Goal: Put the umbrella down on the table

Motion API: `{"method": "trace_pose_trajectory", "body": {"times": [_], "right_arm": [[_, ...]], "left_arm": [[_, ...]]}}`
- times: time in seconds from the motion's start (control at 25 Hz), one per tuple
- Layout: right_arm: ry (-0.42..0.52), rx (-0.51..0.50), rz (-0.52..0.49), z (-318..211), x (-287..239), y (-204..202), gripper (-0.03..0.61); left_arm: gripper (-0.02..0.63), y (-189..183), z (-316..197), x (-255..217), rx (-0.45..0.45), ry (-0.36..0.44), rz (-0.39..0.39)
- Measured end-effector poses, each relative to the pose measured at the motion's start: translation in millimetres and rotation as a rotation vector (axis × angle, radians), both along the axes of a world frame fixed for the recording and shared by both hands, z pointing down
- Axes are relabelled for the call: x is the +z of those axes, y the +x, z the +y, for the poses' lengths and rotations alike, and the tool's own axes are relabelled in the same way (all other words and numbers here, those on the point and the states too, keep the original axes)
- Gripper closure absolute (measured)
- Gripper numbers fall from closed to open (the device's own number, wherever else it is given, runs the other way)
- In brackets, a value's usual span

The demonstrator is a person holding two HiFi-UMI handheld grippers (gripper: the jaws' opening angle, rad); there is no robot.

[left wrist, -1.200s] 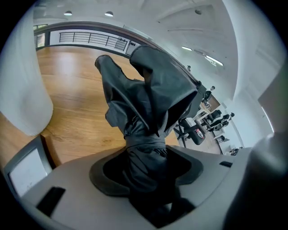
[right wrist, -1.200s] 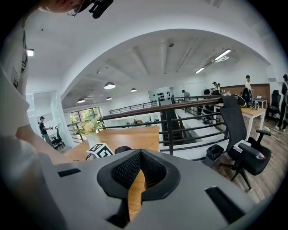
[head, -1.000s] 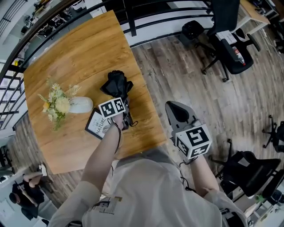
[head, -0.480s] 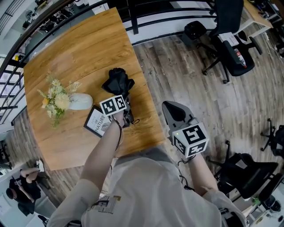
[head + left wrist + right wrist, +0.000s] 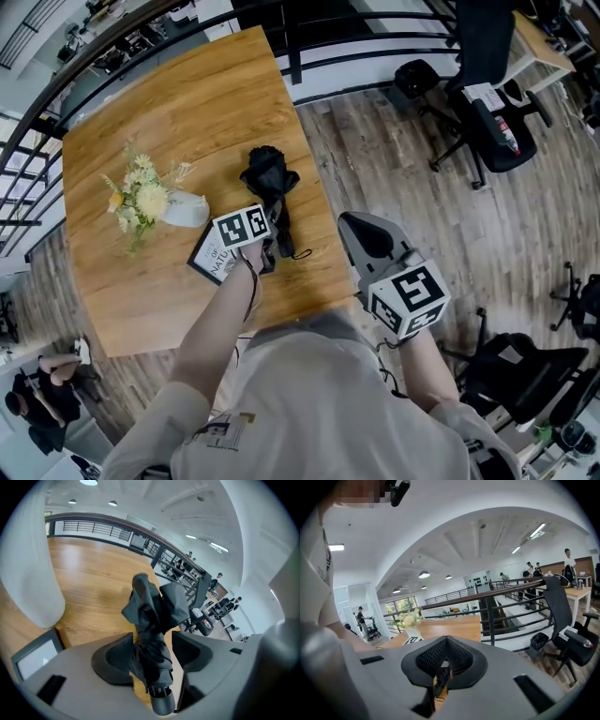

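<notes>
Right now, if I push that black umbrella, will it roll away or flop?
The umbrella has loosely bunched cloth, so that end would probably flop. Its handle looks round, so it might roll a little, but the crumpled folds should stop it soon. Folded small, it is likely light.

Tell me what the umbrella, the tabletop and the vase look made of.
The umbrella looks like black matte fabric: soft creased folds. The table is wood or veneer: visible grain, slight sheen. The vase is white and smooth, probably ceramic.
</notes>
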State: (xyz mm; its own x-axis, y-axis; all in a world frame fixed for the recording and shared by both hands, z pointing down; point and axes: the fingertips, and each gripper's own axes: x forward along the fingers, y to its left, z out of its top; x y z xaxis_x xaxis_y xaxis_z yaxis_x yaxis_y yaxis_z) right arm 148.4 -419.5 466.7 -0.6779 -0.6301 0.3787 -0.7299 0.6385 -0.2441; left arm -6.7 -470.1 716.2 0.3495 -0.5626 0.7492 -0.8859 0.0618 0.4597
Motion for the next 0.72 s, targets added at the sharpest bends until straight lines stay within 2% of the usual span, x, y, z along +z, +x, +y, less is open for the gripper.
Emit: {"method": "trace_pose_trajectory", "body": {"times": [0.2, 0.4, 0.56, 0.72], "right_arm": [[0.073, -0.044, -0.027, 21.7, -33.6, -28.7, 0.552], [0.169, -0.059, -0.048, 42.6, -81.0, -48.2, 0.552], [0.248, -0.054, -0.076, 60.2, -120.6, -58.0, 0.552], [0.32, -0.046, -0.083, 77.5, -153.7, -65.6, 0.552]], "left_arm": [[0.38, -21.8, 6.8, -61.0, 0.029, 0.133, -0.009], [0.44, -33.0, 32.8, -135.6, 0.124, 0.282, -0.061], [0.462, -48.9, 55.2, -207.3, 0.154, 0.451, -0.134], [0.489, -63.2, 75.6, -278.6, 0.151, 0.623, -0.166]]}}
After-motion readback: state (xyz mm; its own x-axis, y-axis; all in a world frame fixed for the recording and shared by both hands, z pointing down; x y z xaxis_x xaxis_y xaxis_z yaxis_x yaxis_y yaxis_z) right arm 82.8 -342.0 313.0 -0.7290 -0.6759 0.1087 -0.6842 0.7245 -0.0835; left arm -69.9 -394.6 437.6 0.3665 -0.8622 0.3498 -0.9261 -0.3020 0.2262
